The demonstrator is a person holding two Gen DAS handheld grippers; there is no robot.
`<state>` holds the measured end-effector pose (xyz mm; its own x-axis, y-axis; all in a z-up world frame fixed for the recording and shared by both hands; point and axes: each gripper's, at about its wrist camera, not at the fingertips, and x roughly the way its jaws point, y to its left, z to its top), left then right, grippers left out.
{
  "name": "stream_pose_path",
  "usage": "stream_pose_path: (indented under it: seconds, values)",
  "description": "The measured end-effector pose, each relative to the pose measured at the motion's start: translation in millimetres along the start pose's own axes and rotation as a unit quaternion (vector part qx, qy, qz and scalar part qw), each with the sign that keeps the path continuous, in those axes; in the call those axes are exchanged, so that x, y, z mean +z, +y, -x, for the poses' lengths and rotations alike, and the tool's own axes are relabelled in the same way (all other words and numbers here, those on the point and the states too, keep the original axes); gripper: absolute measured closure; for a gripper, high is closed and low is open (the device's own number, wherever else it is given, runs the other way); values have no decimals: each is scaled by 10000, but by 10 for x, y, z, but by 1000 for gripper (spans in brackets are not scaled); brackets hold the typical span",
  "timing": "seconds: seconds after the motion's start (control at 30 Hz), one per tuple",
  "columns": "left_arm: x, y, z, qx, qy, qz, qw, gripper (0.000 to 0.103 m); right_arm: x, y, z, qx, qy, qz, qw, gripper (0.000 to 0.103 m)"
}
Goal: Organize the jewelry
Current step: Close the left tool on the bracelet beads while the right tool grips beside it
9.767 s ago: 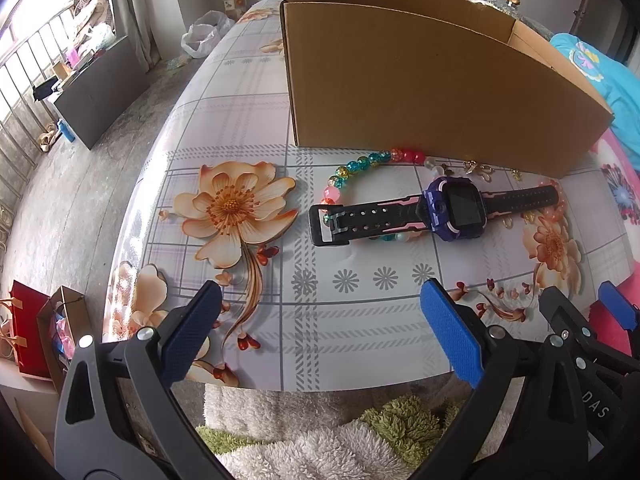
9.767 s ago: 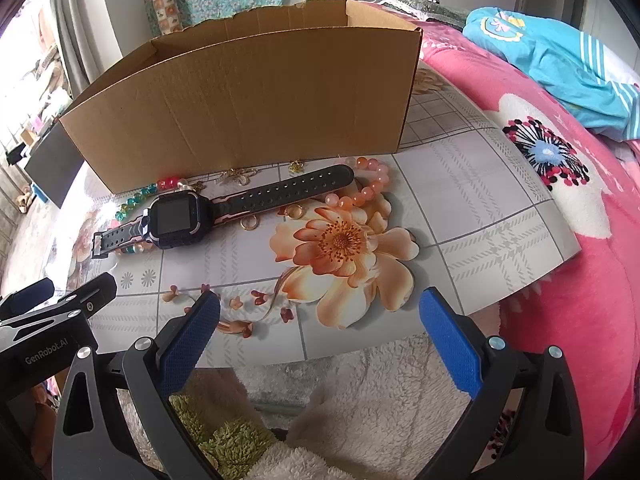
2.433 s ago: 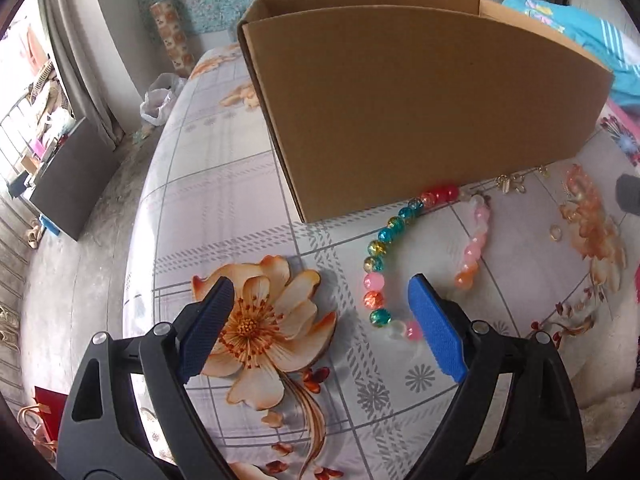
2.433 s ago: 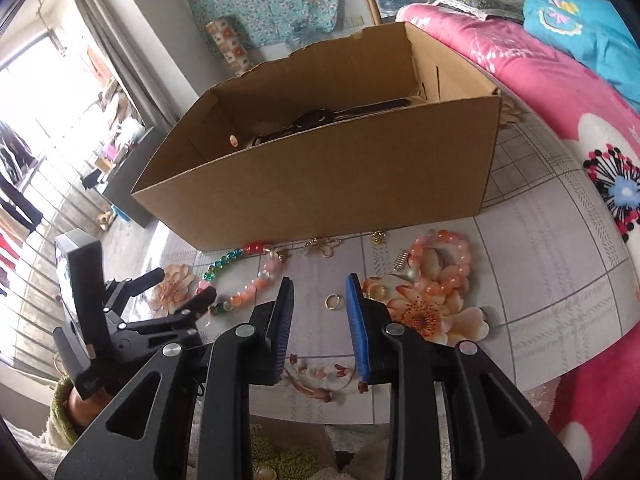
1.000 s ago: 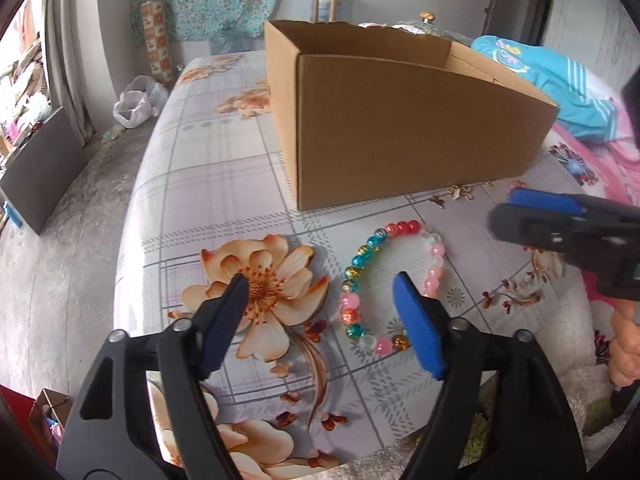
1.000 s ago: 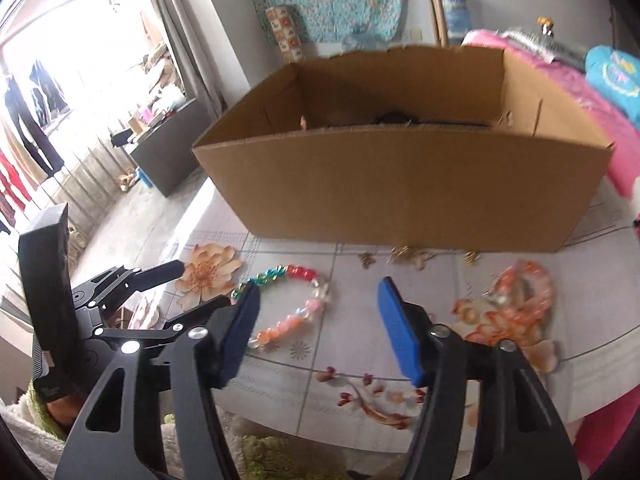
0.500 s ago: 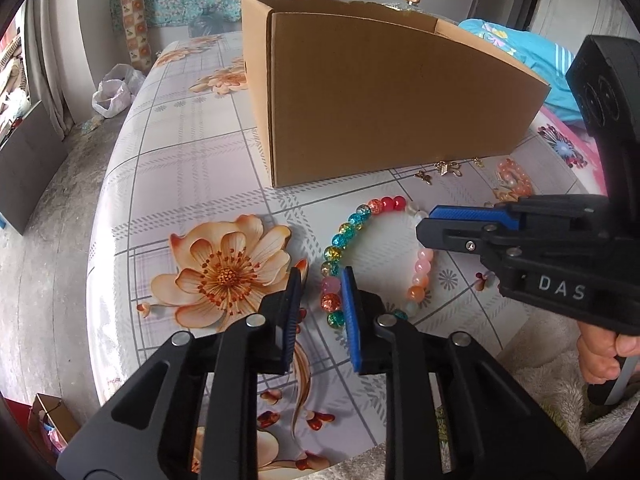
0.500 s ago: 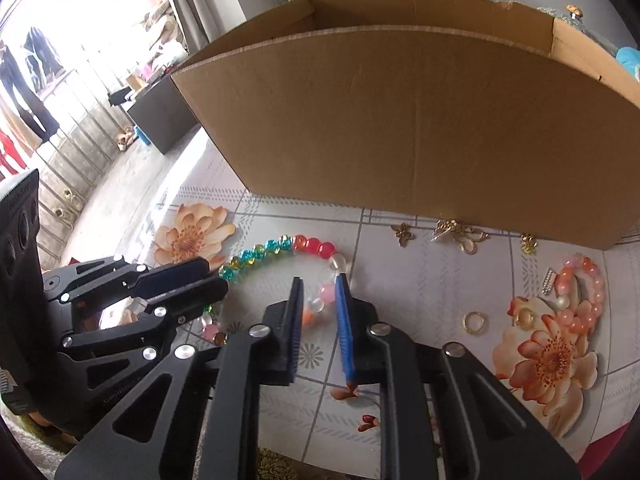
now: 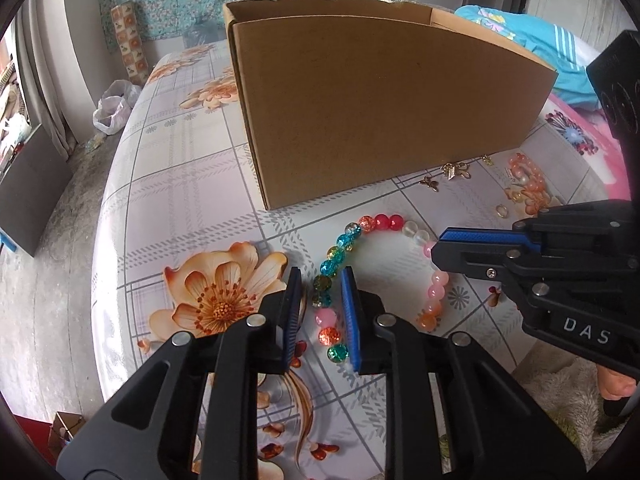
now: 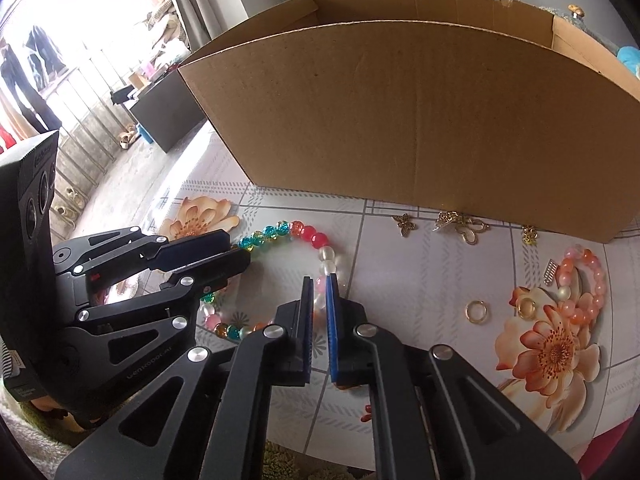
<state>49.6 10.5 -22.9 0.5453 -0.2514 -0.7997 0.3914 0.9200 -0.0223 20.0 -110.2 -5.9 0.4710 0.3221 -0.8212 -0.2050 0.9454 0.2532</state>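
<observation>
A loop of multi-coloured glass beads [image 9: 380, 222] lies on the flowered tablecloth in front of a cardboard box [image 9: 380, 112]. My left gripper [image 9: 320, 284] is shut on the loop's left side, with green and pink beads between its blue pads. In the right wrist view the same bead loop [image 10: 312, 236] shows its right side pinched by my right gripper [image 10: 319, 286], shut on pale pink beads. Each gripper shows in the other's view: the right gripper [image 9: 438, 246] comes in from the right and the left gripper [image 10: 238, 248] from the left. The box [image 10: 420, 120] stands just behind.
An orange bead bracelet [image 10: 588, 276], gold rings [image 10: 476, 312] and butterfly charms [image 10: 404, 224] lie right of the loop along the box's front wall. The table's [image 9: 180, 160] near edge runs just below both grippers. A hand [image 9: 616, 384] holds the right gripper.
Both grippers stood open a second ago and have since closed on the bead loop, left on its left side, right on its right side. The right gripper dropped closer to the table.
</observation>
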Motion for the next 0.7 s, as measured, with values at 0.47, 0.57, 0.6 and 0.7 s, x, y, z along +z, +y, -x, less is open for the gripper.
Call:
stream_pose_path:
  seconds: [0.47,0.57,0.6,0.7]
  values:
    - [20,-6,249,14,-326,187,9993,95,18,-48,178,178,-397,-152,9989,101]
    - [24,-38,397,39,-472,155,9988,95,27,-59,287,209,-533,-148,9983,101]
    - [32,-49,447,34,-520,153,9985,95,32,-60,338,221,-598,-138,9979,101]
    - [53,-86,627,27,-714,109,9974,95,44,-66,454,248,-748,-95,9968,101]
